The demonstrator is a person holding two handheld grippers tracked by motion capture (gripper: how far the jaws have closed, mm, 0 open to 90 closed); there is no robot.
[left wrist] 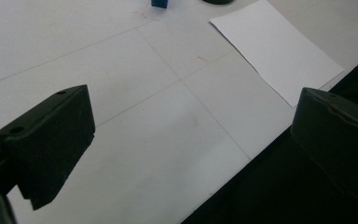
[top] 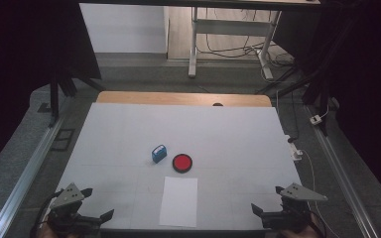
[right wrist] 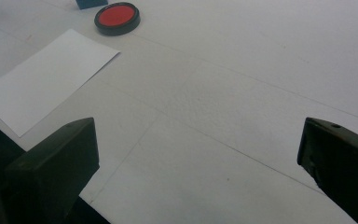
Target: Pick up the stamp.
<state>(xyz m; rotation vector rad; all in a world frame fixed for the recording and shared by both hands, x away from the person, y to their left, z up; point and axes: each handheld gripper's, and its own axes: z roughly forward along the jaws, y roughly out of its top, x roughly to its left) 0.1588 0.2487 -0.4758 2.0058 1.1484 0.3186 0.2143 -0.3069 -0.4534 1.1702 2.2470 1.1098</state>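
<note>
bare table sides (top: 104, 134), stamp (top: 158, 153), ink pad (top: 182, 162) central

Matt paper sheet (top: 179, 201) on smooth white table (top: 129, 129).

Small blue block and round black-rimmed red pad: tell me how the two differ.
The small blue block is boxy and stands up from the table; the round black-rimmed red pad is a flat disc lying low. The block is blue with a pale top; the pad has a red face in a black ring. The block sits left of the pad. Both rest on the white table cover, beyond the white sheet of paper, untouched by either gripper.
</note>
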